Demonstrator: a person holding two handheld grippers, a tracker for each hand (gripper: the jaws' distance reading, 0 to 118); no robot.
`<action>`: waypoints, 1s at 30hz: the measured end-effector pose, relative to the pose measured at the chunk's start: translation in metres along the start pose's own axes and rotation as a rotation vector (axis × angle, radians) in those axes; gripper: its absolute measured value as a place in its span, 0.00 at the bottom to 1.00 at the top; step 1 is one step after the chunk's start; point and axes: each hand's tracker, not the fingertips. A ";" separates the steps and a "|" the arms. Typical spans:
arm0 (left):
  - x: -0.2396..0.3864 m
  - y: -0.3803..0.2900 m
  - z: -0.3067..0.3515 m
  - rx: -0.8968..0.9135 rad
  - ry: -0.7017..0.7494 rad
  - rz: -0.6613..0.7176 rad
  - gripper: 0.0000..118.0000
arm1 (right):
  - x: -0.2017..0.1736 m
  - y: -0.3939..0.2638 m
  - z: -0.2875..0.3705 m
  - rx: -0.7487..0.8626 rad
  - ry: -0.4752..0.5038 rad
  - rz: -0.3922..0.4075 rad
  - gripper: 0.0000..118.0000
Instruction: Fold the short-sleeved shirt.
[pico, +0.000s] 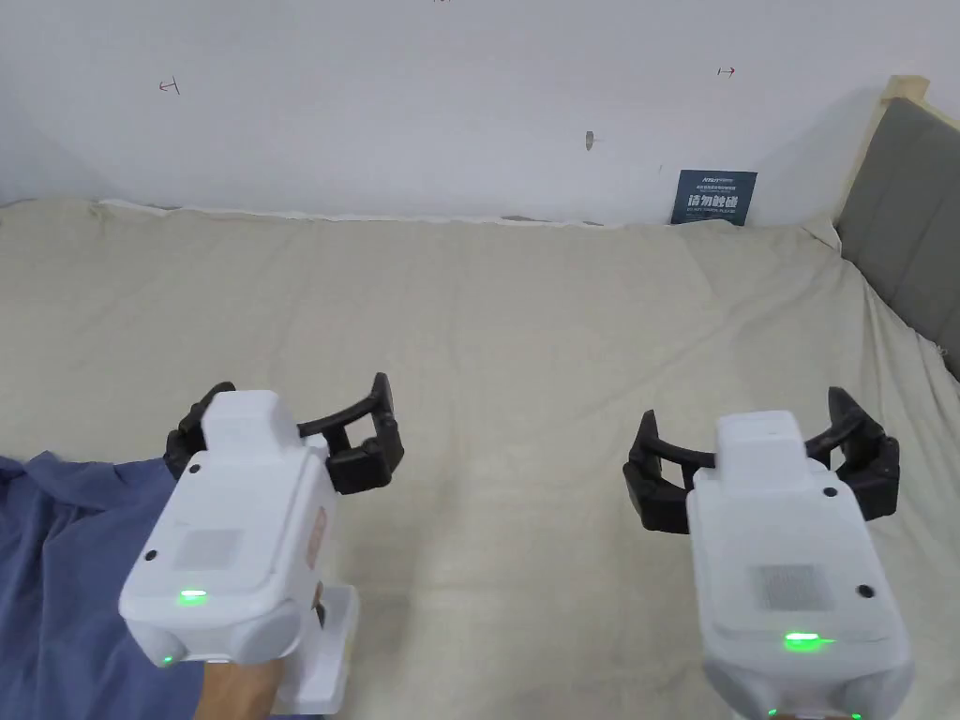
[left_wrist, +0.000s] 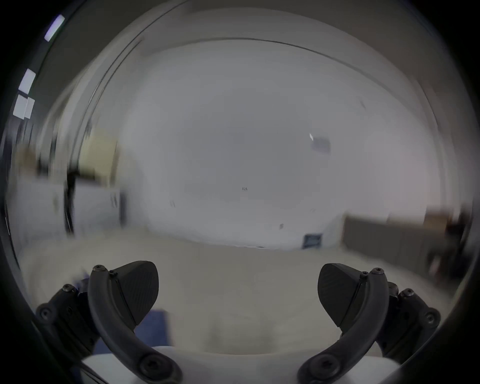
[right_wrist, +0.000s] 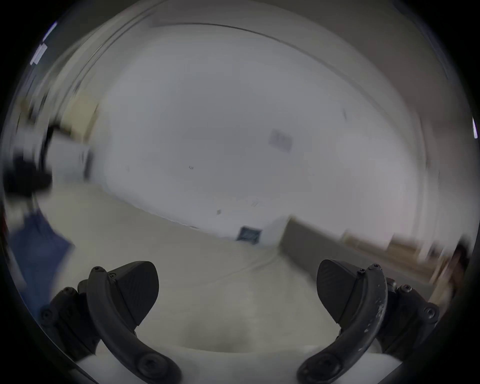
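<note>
A blue short-sleeved shirt lies crumpled at the lower left of the bed, running off the picture's edge. My left gripper hovers over the shirt's right edge, jaws wide apart and empty. In the left gripper view the left gripper is open, with a patch of the blue shirt under its left jaw. My right gripper is held over bare sheet well to the right, also open and empty. The right gripper view shows the right gripper open, with the shirt blurred at far left.
A beige sheet covers the bed. A white wall runs along the back, with a dark blue card leaning against it. A grey padded headboard rises at the right edge. A hand holds the left gripper.
</note>
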 end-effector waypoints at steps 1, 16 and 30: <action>0.006 -0.003 -0.001 0.002 0.024 -0.087 1.00 | 0.005 -0.004 -0.003 -0.027 0.032 -0.088 1.00; 0.006 -0.021 0.001 -0.042 0.038 -0.126 1.00 | 0.005 -0.011 -0.005 -0.062 0.059 -0.105 1.00; 0.001 -0.020 -0.001 -0.038 0.038 -0.096 1.00 | 0.002 -0.006 -0.003 -0.052 0.062 -0.091 1.00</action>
